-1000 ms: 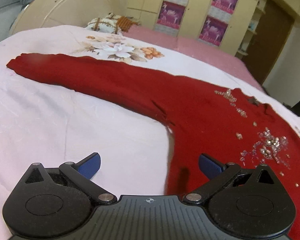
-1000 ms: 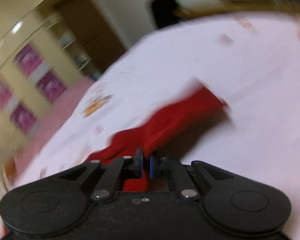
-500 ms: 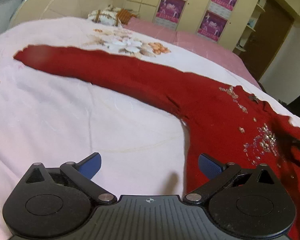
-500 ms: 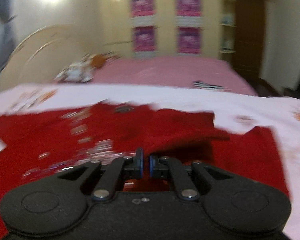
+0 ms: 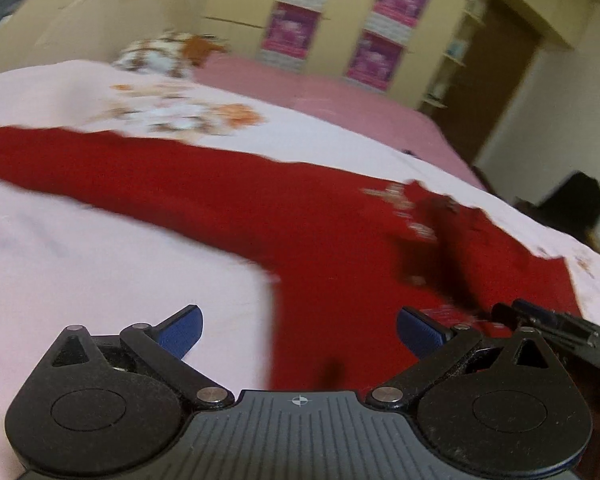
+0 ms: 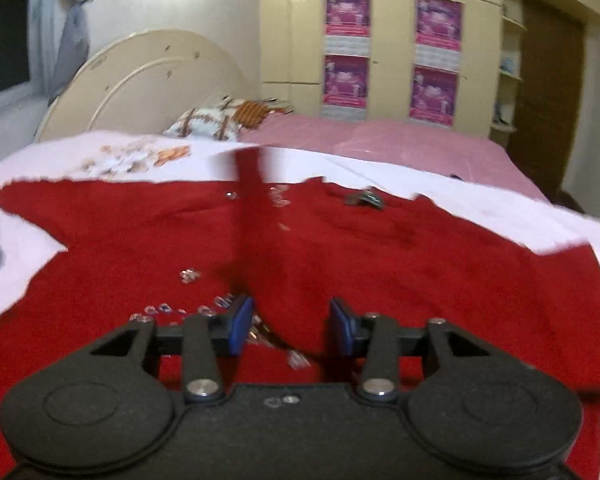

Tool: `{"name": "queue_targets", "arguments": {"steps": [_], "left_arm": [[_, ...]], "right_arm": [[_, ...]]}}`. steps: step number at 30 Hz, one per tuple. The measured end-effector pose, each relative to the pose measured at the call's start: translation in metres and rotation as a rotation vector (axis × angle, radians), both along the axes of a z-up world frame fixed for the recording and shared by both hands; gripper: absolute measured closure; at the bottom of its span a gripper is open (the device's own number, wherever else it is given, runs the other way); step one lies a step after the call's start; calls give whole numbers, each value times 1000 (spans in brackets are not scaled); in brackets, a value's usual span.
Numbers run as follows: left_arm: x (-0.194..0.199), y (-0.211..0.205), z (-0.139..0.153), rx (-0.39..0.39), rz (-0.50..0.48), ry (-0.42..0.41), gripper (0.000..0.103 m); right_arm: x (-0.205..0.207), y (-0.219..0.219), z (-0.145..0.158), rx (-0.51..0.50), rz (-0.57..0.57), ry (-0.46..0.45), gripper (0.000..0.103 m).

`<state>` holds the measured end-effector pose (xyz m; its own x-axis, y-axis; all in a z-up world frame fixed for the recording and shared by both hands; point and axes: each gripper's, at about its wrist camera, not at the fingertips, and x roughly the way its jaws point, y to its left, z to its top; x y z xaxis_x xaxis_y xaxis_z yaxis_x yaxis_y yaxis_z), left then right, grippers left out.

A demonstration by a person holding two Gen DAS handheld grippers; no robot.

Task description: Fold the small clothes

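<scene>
Red sweater (image 6: 380,264) spread flat on the white bedsheet (image 5: 100,264) of the bed, sequins scattered over its front. In the left wrist view, one sleeve (image 5: 148,176) stretched out to the far left, body to the right. In the right wrist view, the other sleeve (image 6: 380,272) folded in over the body.

Left claw (image 5: 298,330) above the sheet just beside the sweater's near edge, blue pads (image 5: 180,330) wide apart, nothing between them.

Right claw (image 6: 291,322) over the sweater's middle, jaws opening, pads clear of the red fabric seen between them. Tip visible at the right edge of the left wrist view.

Patterned pillow (image 6: 216,120) and pink cover (image 6: 380,140) at the far end of the bed.
</scene>
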<state>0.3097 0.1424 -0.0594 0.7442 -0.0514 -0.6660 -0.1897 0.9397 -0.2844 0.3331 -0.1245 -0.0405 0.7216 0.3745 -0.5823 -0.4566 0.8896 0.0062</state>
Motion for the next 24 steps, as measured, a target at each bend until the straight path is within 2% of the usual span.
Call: {"name": "queue_targets", "arguments": {"steps": [4,6,7,12,14,15,17,21,24], "left_arm": [[36,-37,-7,-45,-86,-11,1],[53,-52,-10,-75,-115,-3,16],[62,-56,-14,-99,-125,16,27],[92,-68,-24,-187,-117,44,43],[100,-72,-26,-191,-96,69,81],[102,-72,-28,-184,-89,74,89],[100,-64,-26,-210,-83,34,93],[90,-36,-7,-193,-70,-41,93],[83,-14,-2,-171,-68,-42,93]], "right_arm": [[-5,-35,3,45,-88,8,63],[-6,-52,4,72,-134,19,63],[-7,-62,5,84,-160,23,63],[-11,-98,7,136,-252,45,62],[-9,-100,3,151,-272,51,62],[-9,-103,2,159,-283,56,62],[-7,-110,-1,191,-310,77,62],[-2,-127,-5,306,-358,130,60],[5,-148,-12,468,-391,189,51]]}}
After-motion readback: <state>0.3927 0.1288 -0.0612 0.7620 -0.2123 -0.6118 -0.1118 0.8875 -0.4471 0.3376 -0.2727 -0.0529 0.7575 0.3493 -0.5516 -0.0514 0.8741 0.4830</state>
